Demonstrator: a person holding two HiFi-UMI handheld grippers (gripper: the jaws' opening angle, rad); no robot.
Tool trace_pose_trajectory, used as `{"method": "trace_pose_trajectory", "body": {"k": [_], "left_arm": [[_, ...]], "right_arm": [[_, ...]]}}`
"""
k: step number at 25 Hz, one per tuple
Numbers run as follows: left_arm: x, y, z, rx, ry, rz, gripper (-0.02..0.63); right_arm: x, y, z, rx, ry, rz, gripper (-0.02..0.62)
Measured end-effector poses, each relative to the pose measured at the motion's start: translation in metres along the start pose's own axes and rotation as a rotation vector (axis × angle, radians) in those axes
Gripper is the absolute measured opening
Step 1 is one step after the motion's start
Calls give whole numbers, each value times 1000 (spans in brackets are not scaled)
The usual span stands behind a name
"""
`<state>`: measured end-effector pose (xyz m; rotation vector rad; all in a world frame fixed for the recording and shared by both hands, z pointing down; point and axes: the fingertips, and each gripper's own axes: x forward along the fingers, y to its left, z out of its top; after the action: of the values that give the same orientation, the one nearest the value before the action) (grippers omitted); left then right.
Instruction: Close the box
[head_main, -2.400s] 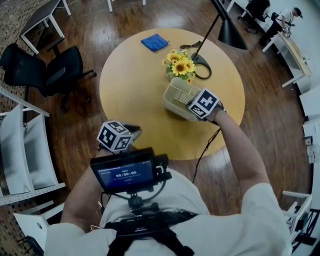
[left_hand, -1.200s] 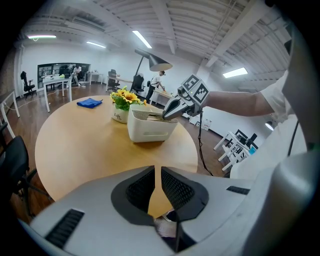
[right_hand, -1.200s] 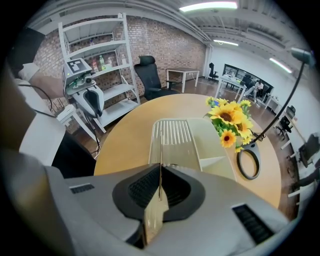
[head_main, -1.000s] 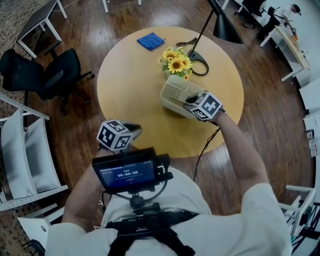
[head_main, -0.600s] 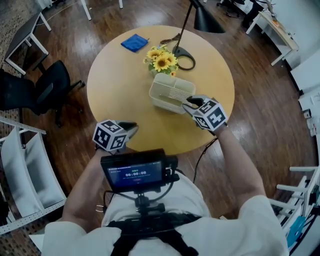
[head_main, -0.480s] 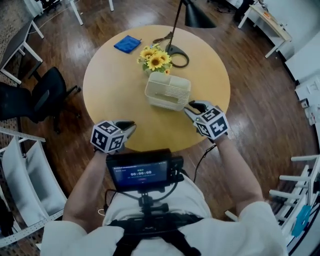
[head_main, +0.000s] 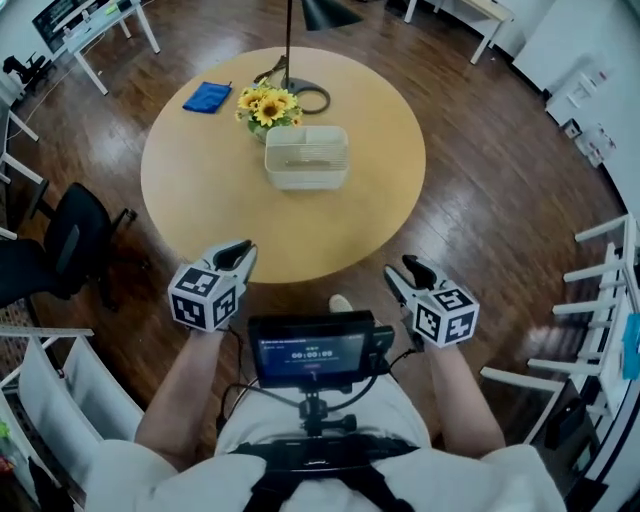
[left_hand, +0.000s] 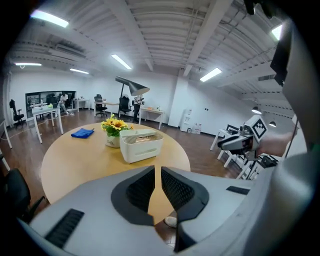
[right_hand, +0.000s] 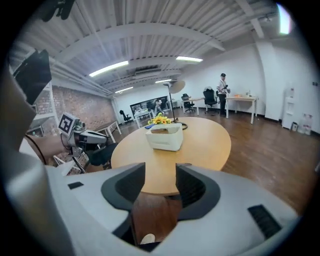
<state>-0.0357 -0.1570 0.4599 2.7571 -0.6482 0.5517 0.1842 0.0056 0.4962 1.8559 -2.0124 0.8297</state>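
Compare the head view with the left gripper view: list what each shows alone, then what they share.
Head view only: the screen on the person's chest and the marker cube of the left gripper. Left gripper view only: ceiling lights, and that gripper's jaws all but shut, with nothing between them. Both: the round table, closed box, sunflowers and blue cloth.
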Motion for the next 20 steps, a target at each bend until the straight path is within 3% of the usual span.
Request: {"method": "trace_pose_trajectory", "body": {"k": [8,20], "left_arm": [[-51,-24,-23,-20,-39,37,31],[-76,-54,-21,-22,-53,90,31]], "right_arm": [[-46,41,-10,-36,-44,-103,186],[-50,65,6,-138,-35,-7,186]]}}
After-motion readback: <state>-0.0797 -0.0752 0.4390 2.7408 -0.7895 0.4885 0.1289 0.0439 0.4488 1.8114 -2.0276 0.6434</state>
